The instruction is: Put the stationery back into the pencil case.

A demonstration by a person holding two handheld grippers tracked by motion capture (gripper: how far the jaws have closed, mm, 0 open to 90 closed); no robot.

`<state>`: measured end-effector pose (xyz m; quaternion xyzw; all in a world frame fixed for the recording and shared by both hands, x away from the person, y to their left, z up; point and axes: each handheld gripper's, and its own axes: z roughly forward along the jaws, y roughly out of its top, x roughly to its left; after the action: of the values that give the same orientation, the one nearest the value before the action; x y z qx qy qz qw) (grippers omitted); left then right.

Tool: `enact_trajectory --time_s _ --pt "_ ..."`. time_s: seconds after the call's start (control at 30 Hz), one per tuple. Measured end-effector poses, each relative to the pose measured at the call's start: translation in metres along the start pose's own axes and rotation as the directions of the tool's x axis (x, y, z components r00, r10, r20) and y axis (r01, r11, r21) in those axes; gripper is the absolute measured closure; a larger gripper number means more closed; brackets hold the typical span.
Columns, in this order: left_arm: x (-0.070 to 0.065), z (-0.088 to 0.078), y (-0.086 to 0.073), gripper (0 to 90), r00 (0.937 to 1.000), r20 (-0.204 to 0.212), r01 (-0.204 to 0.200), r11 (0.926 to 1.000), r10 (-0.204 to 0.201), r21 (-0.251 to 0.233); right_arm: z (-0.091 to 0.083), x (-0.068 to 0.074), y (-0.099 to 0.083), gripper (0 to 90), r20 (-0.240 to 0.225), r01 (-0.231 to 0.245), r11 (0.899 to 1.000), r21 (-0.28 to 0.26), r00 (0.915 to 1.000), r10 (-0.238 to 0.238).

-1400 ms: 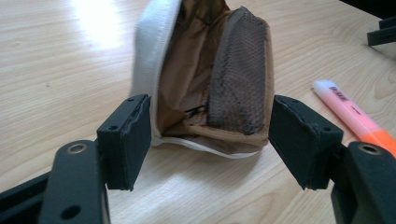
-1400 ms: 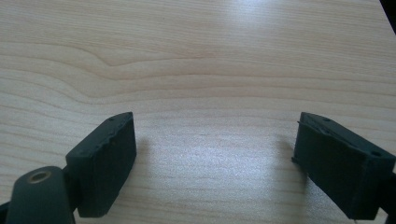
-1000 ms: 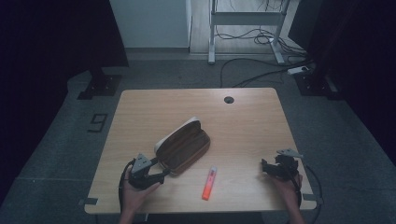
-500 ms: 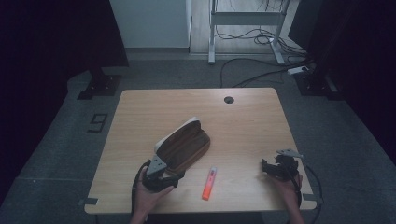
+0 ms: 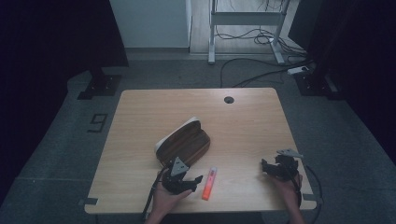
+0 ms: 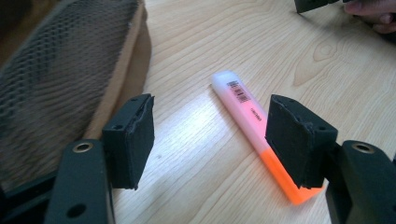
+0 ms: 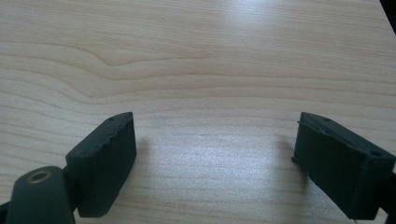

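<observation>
The left tongs (image 6: 212, 140) stood wide apart near the frame's bottom, straddling the highlighter (image 6: 259, 135) for a likely pickup beside the case (image 6: 60, 79). The right tongs (image 7: 215, 163) gaped over bare surface (image 7: 210, 56), seemingly waiting.

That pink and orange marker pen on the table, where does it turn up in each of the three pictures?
High view: the marker pen lies near the table's front edge, just right of the left gripper.
Left gripper view: it runs slantwise from the centre to lower right, its orange end behind the right-hand jaw.
Right gripper view: not in it.
Shared landmark: the brown case, left of the pen.
</observation>
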<state>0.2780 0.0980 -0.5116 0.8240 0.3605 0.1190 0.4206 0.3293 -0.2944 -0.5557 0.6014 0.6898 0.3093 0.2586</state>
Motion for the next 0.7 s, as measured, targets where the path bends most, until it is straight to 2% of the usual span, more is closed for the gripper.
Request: enact_trajectory --time_s 0.7 --pt "-0.025 0.039 0.005 33.9 0.9996 0.021 -0.021 0.9976 0.019 0.066 0.000 0.000 0.000 12.6 0.000 0.000 1.000 0.000 1.0000 0.000"
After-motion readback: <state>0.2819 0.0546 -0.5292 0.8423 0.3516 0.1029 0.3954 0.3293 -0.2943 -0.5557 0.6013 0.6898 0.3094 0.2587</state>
